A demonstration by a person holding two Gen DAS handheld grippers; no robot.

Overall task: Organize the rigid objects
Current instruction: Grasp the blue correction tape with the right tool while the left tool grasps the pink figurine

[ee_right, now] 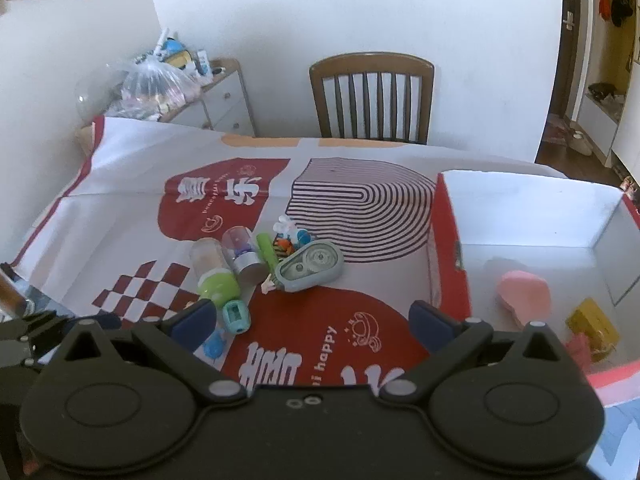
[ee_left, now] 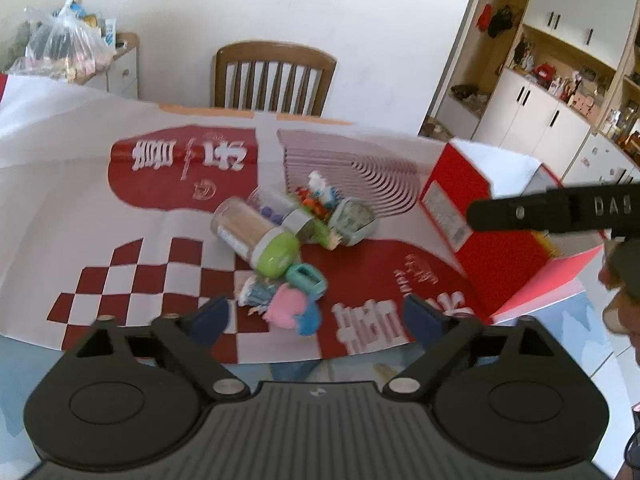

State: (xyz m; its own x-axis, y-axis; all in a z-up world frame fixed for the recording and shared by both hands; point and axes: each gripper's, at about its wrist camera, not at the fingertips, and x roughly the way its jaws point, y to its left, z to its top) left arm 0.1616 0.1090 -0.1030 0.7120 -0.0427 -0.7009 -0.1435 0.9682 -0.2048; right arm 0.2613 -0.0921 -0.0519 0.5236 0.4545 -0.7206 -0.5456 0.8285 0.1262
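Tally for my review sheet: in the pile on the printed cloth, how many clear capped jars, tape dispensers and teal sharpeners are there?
Clear capped jars: 2 (green-lidded jar, grey-capped jar)
Tape dispenser: 1
Teal sharpener: 1
Total: 4
The small toys around them are too tangled to count.

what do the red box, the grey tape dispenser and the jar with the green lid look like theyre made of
Red box: likely cardboard, with thin flat walls, printed red outside and matte white inside.
Grey tape dispenser: looks like hard plastic, with a smooth grey shell and a clear window showing two reels.
Jar: clear, glossy plastic or glass, hard to tell which; its green lid looks like shiny plastic.
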